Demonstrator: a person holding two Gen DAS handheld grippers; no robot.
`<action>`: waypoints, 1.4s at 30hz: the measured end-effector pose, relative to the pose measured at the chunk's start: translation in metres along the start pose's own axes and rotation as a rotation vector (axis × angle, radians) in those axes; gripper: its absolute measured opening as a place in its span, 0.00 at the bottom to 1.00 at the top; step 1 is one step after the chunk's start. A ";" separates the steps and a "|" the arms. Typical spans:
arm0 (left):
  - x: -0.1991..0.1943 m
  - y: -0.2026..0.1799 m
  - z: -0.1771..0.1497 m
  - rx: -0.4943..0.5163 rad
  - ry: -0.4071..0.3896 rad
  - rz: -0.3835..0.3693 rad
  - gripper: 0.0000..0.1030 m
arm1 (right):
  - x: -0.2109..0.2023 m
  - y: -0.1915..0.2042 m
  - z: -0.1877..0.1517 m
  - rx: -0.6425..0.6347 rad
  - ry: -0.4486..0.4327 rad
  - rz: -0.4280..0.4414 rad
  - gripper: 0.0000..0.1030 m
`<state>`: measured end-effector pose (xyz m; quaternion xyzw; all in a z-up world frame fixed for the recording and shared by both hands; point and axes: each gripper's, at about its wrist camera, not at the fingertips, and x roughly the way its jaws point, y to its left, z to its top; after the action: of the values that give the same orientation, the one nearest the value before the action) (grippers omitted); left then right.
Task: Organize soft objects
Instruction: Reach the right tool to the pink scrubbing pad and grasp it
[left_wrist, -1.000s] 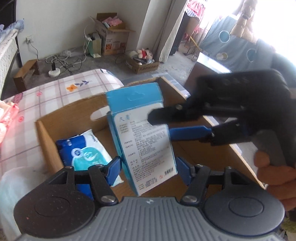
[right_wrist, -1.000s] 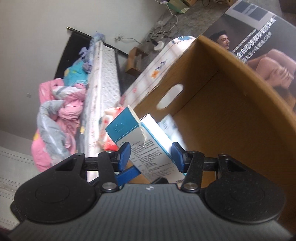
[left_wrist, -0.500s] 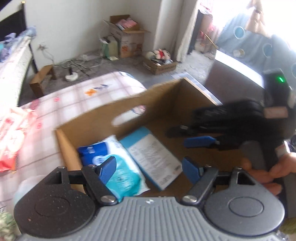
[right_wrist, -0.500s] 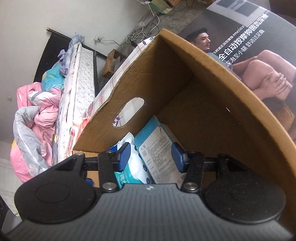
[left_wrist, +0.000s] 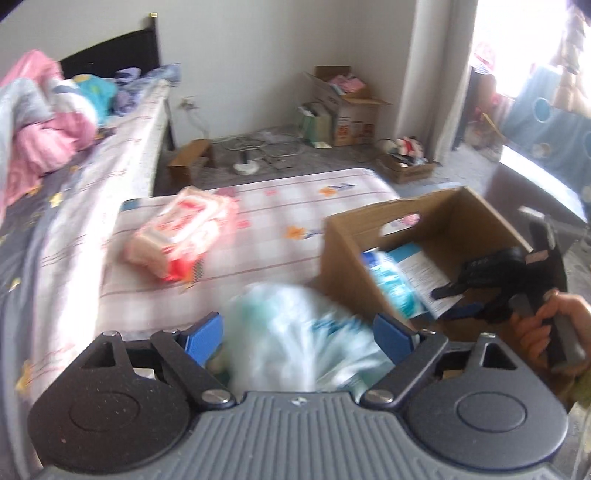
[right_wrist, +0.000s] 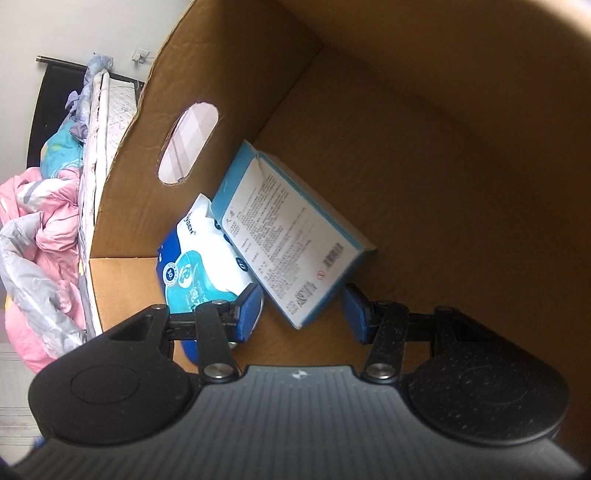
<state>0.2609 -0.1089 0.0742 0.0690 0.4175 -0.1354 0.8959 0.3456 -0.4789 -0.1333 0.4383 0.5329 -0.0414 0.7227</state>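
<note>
The left wrist view shows a bed, a pink wipes packet (left_wrist: 184, 230) on its checked sheet and a blurred pale plastic pack (left_wrist: 295, 343) between the left claw's (left_wrist: 297, 334) wide-open jaws, which have just been opening. Only the right wrist view looks inside the cardboard box (right_wrist: 424, 155), where a flat blue-and-white carton (right_wrist: 291, 236) leans on a soft blue wipes pack (right_wrist: 199, 258). The right claw (right_wrist: 301, 306) hangs partly open just over the carton's near corner, gripping nothing.

I see the cardboard box (left_wrist: 347, 254) on the mattress (left_wrist: 258, 206). Inside it, the carton (right_wrist: 291, 240) leans on the wipes pack (right_wrist: 195, 266). Left of the box lies another pack (left_wrist: 181, 232); a bag (left_wrist: 295, 339) lies before it.
</note>
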 end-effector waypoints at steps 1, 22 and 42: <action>-0.005 0.008 -0.008 -0.009 -0.003 0.020 0.87 | 0.003 0.002 0.000 0.001 -0.003 0.006 0.47; -0.096 0.130 -0.170 -0.315 -0.083 0.175 0.88 | -0.057 0.021 -0.046 -0.117 -0.044 0.006 0.66; -0.042 0.138 -0.199 -0.294 0.041 0.160 0.62 | 0.059 0.231 -0.233 -0.569 0.488 0.248 0.64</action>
<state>0.1318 0.0778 -0.0198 -0.0271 0.4440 0.0002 0.8956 0.3219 -0.1559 -0.0564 0.2786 0.6222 0.3007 0.6670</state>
